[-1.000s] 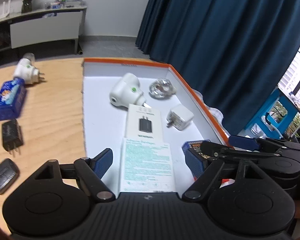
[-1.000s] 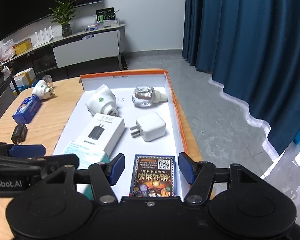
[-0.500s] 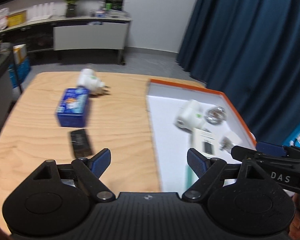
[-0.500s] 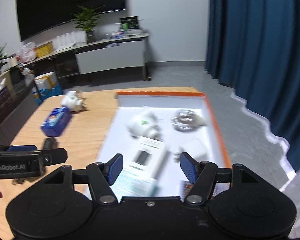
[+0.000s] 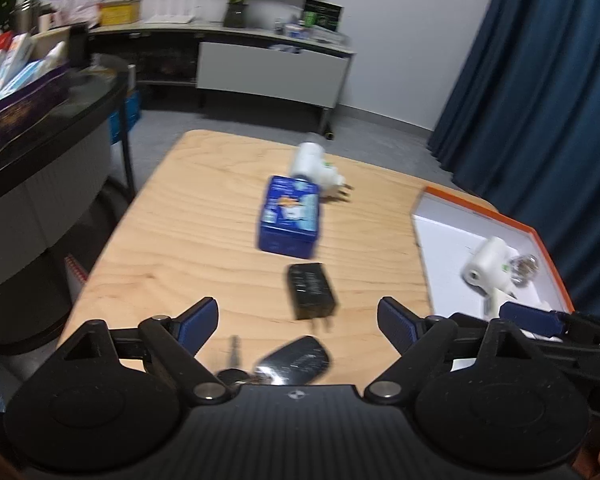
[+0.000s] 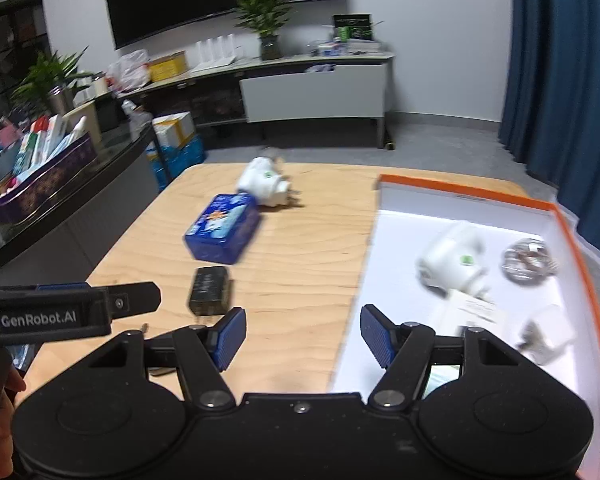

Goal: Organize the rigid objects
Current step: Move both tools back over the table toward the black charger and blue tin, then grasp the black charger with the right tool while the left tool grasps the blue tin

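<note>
On the wooden table [image 5: 204,240] lie a blue box [image 5: 290,216], a white plug adapter [image 5: 318,168], a black charger [image 5: 311,290] and a black car key [image 5: 296,362]. My left gripper [image 5: 296,322] is open and empty, just above the key and charger. My right gripper [image 6: 302,336] is open and empty, over the left edge of the orange-rimmed white tray [image 6: 572,232]. The tray holds a white adapter [image 6: 452,260], a clear bulb-like piece [image 6: 528,260], a white charger [image 6: 548,336] and a white box [image 6: 476,312]. The blue box [image 6: 224,228] and black charger [image 6: 210,290] also show in the right wrist view.
A dark counter with a tin of boxes [image 6: 40,184] stands left of the table. A low white cabinet [image 6: 316,88] with a plant is against the far wall. Blue curtains [image 5: 540,80] hang on the right. The left gripper's side [image 6: 60,312] shows in the right wrist view.
Both grippers have swung left, away from the tray interior toward the table. The left gripper now faces the loose items on the wood. Both stay open and empty.
</note>
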A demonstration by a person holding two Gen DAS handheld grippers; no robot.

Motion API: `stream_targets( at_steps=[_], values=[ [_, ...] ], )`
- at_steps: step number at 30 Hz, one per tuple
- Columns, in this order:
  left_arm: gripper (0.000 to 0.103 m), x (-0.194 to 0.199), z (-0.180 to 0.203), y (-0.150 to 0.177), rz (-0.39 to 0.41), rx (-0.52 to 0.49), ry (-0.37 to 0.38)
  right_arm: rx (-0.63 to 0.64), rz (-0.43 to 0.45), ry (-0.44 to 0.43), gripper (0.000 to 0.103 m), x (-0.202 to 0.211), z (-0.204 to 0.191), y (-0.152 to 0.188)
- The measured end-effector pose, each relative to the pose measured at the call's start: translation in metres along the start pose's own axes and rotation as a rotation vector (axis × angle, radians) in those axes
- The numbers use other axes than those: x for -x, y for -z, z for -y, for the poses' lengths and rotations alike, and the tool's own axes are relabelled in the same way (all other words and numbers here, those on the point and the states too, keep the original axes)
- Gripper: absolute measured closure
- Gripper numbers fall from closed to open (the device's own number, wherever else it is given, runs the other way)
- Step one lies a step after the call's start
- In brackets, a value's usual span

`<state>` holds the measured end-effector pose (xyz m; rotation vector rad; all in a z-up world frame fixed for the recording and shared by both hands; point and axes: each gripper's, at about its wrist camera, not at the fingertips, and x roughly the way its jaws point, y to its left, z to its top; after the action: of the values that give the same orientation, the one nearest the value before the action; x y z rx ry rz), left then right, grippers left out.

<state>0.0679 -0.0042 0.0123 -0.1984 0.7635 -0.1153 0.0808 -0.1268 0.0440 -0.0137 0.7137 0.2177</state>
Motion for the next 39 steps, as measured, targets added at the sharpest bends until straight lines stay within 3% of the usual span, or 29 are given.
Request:
stream_targets(
  at_steps=[12, 17, 19, 21, 27, 34, 36, 38, 39],
  values=[
    [0.008, -0.019, -0.038, -0.031, 0.024, 0.037, -0.075, 0.087, -0.089, -0.095, 0.028, -0.078, -0.055, -0.010],
    [0.006, -0.044, -0.035, -0.045, 0.001, -0.004, -0.061, 0.086, -0.115, -0.088, 0.033, -0.108, -0.063, -0.012],
    [0.006, -0.056, -0.032, -0.049, -0.006, -0.016, -0.053, 0.080, -0.125, -0.086, 0.043, -0.116, -0.065, -0.011],
    [0.004, -0.068, -0.028, -0.053, -0.018, -0.020, -0.043, 0.104, -0.104, -0.073, 0.058, -0.116, -0.066, -0.010],
    [0.000, -0.100, -0.010, -0.061, -0.042, -0.073, -0.030, 0.015, -0.058, -0.008, 0.059, -0.096, -0.032, -0.008],
    [0.000, -0.140, 0.004, -0.065, -0.085, -0.106, -0.103, -0.048, 0.005, 0.026, 0.059, -0.047, 0.012, -0.003],
    [0.004, -0.146, 0.005, -0.064, -0.092, -0.112, -0.114, -0.060, 0.026, 0.045, 0.059, -0.034, 0.020, 0.000],
    [0.018, -0.147, 0.008, -0.063, -0.085, -0.138, -0.132, -0.070, 0.038, 0.062, 0.059, -0.024, 0.027, 0.003],
    [0.039, -0.146, 0.012, -0.064, -0.077, -0.158, -0.141, -0.076, 0.043, 0.068, 0.059, -0.020, 0.030, 0.003]
  ],
)
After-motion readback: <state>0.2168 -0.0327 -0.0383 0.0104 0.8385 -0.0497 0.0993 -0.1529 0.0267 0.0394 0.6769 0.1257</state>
